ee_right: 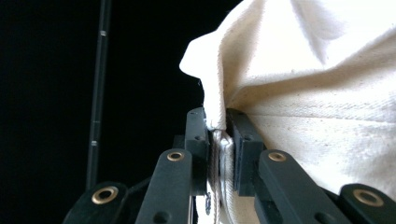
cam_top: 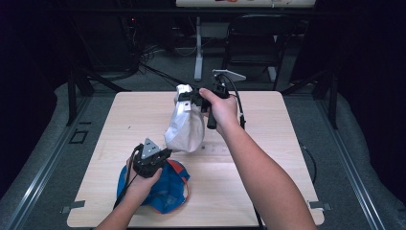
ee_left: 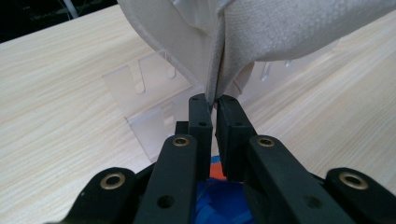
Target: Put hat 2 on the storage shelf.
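A white fabric cap (cam_top: 182,127) hangs in the air over the middle of the wooden table (cam_top: 268,167), stretched between both grippers. My right gripper (cam_top: 187,98) is shut on its top edge; in the right gripper view the jaws (ee_right: 217,116) pinch a folded seam of the white fabric (ee_right: 317,93). My left gripper (cam_top: 165,152) is shut on its bottom edge, and in the left gripper view the jaws (ee_left: 215,99) clamp a thin fold of the cap (ee_left: 280,32). A blue cap with orange trim (cam_top: 163,191) lies on the table under my left hand.
A clear plastic rack with slots (ee_left: 140,88) lies flat on the table just beyond the left gripper, under the hanging cap. A dark chair (cam_top: 253,38) and a white post stand on the floor behind the table's far edge.
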`<state>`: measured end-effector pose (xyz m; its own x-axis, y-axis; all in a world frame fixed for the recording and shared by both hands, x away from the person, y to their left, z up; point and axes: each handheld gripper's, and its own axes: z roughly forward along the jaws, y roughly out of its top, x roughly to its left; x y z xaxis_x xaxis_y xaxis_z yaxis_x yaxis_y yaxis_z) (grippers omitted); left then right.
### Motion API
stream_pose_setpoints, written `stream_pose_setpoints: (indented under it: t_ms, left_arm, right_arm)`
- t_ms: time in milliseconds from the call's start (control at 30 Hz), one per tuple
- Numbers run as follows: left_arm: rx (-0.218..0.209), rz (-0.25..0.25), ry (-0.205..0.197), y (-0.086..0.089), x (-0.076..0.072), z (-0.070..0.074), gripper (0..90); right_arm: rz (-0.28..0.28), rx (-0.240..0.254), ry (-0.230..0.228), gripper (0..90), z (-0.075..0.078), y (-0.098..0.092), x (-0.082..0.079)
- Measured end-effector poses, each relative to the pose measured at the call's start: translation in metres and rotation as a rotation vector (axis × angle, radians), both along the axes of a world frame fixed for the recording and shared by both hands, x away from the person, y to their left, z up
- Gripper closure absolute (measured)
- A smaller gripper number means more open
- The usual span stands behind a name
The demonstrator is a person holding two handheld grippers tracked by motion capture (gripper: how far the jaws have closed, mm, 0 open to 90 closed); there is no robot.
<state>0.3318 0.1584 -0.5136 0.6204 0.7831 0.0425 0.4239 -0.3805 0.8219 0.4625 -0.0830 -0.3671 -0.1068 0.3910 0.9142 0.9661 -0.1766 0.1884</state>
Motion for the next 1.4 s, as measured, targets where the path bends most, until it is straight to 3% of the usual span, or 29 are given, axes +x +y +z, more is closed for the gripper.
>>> stream_pose_setpoints:
  t_ms: [100,267,367,433,600,733,833,867,1067,1100,1200,1267,1300,1333,1400]
  left_arm:
    - [0.004,0.005,0.010,0.001,0.001,-0.001,85.4]
    - [-0.044,0.014,0.061,0.008,0.004,-0.006,85.3]
    - [-0.014,0.014,0.074,0.004,0.005,-0.011,86.0]
    - [-0.027,0.013,0.095,0.006,0.006,-0.010,85.9]
    - [0.005,0.010,0.072,0.003,0.005,-0.009,85.6]
    - [0.006,0.015,0.062,0.003,0.004,-0.008,84.4]
    - [-0.008,0.021,0.038,0.007,0.001,-0.006,70.8]
    - [-0.022,0.030,0.036,0.012,-0.003,-0.004,68.0]
    - [-0.038,0.044,0.024,0.032,-0.018,-0.004,59.6]
    - [-0.036,0.048,0.030,0.035,-0.019,-0.004,57.6]
    - [-0.047,0.077,0.059,0.049,-0.024,-0.007,56.1]
    - [-0.048,0.093,0.079,0.057,-0.027,-0.009,55.6]
    - [-0.042,0.101,0.081,0.060,-0.029,-0.010,55.6]
    - [-0.022,0.114,0.081,0.067,-0.032,-0.011,55.6]
    - [-0.017,0.116,0.076,0.070,-0.033,-0.011,55.4]
  right_arm:
    - [0.001,-0.015,-0.002,78.6,-0.005,-0.003,-0.002]
    - [0.020,-0.082,-0.017,75.9,-0.011,-0.009,-0.008]
    - [0.018,-0.098,-0.033,74.2,-0.011,-0.011,-0.010]
    - [0.014,-0.121,-0.048,71.7,-0.010,-0.013,-0.012]
    - [0.010,-0.122,-0.091,67.7,-0.008,-0.024,-0.019]
    - [0.018,-0.138,-0.121,65.4,-0.009,-0.033,-0.026]
    - [0.012,-0.149,-0.155,63.5,-0.012,-0.042,-0.036]
    - [0.009,-0.151,-0.181,62.7,-0.016,-0.051,-0.044]
    - [0.009,-0.166,-0.230,61.4,-0.023,-0.067,-0.063]
    - [0.006,-0.184,-0.258,61.0,-0.027,-0.074,-0.071]
    - [-0.002,-0.196,-0.277,60.7,-0.033,-0.080,-0.081]
    - [-0.019,-0.220,-0.296,60.4,-0.045,-0.085,-0.094]
    - [-0.019,-0.220,-0.296,60.4,-0.045,-0.085,-0.094]
    - [-0.013,-0.259,-0.303,60.0,-0.057,-0.086,-0.103]
    - [-0.016,-0.273,-0.298,59.7,-0.066,-0.087,-0.108]
